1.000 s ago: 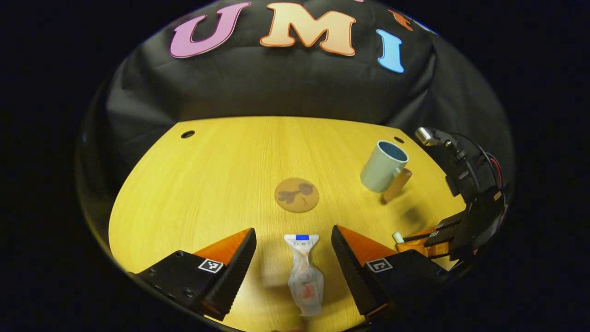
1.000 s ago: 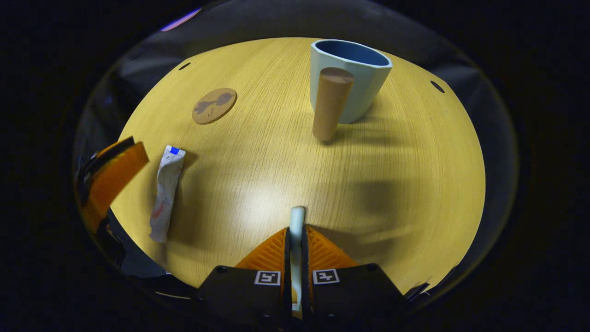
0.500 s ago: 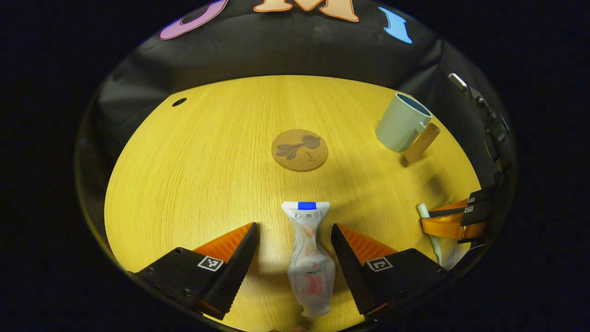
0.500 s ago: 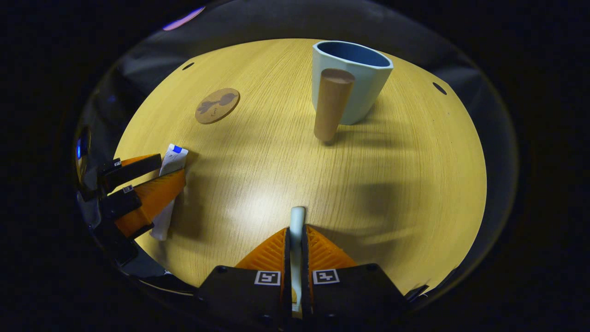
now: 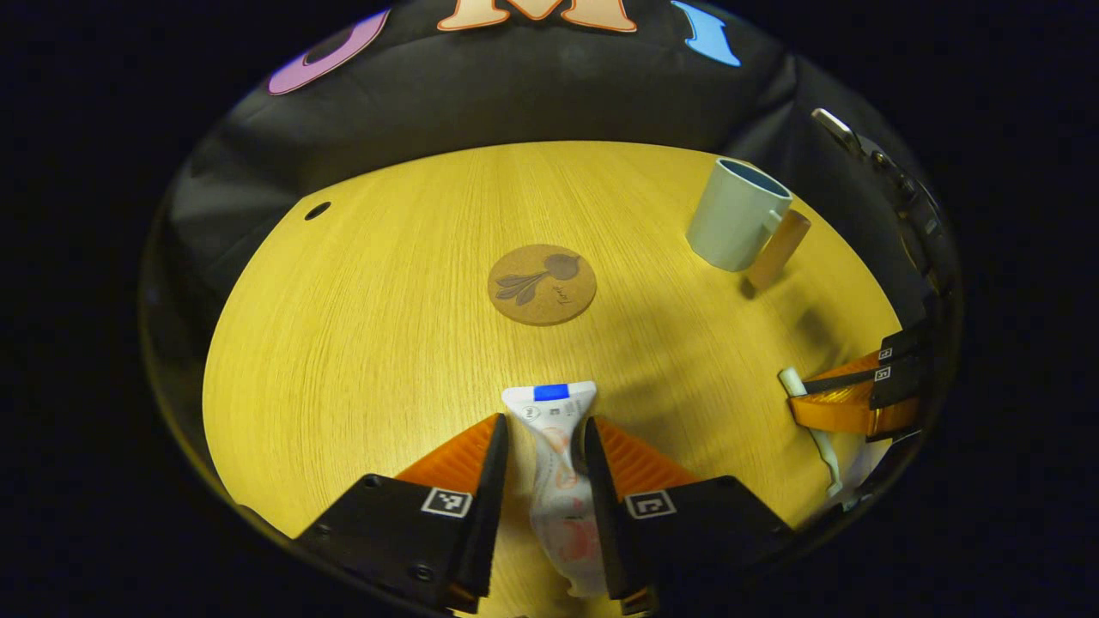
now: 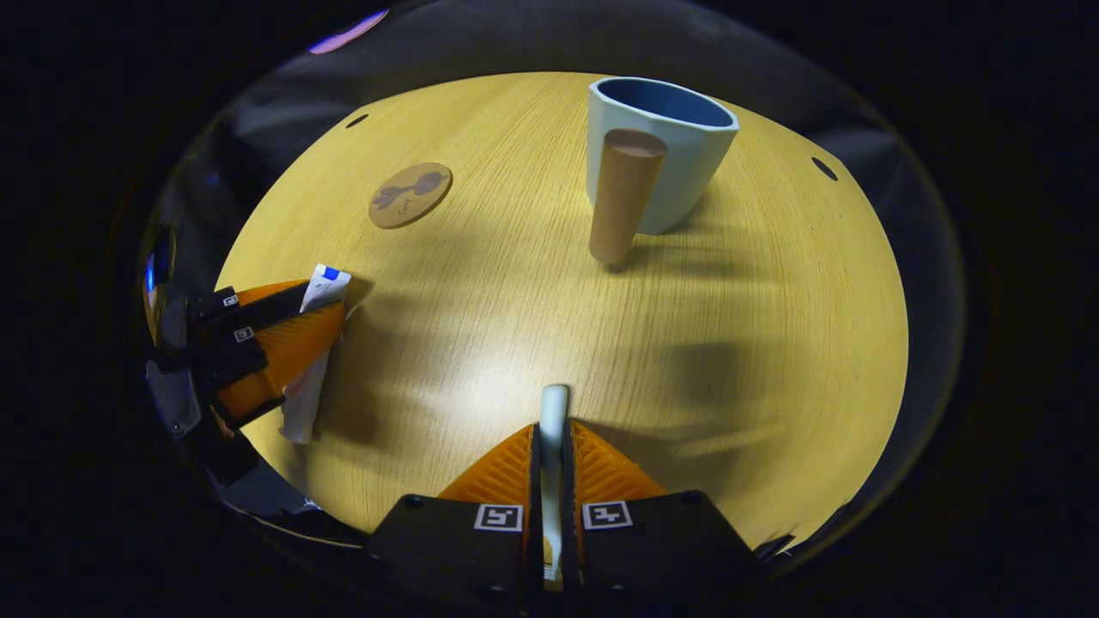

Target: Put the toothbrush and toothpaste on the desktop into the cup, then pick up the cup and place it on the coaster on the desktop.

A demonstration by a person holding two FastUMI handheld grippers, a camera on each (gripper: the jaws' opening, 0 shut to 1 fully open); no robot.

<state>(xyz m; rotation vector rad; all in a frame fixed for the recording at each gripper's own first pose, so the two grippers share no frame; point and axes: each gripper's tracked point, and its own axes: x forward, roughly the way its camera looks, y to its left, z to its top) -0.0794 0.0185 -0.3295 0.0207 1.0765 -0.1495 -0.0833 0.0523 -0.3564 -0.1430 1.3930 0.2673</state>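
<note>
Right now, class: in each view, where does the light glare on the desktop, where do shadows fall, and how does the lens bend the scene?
Right gripper view: a bright glare patch on the desktop ahead of the toothbrush; the cup throws shadows rightward. Left gripper view: even light, shadow beside the toothpaste. Both views: the fisheye curves the desktop's edges.

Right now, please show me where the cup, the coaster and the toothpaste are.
cup (image 6: 670,184): right gripper view, on its outer wall.
coaster (image 5: 542,284): left gripper view, on its middle.
toothpaste (image 5: 549,412): left gripper view, on its upper body, between the left claw's fingers.
</note>
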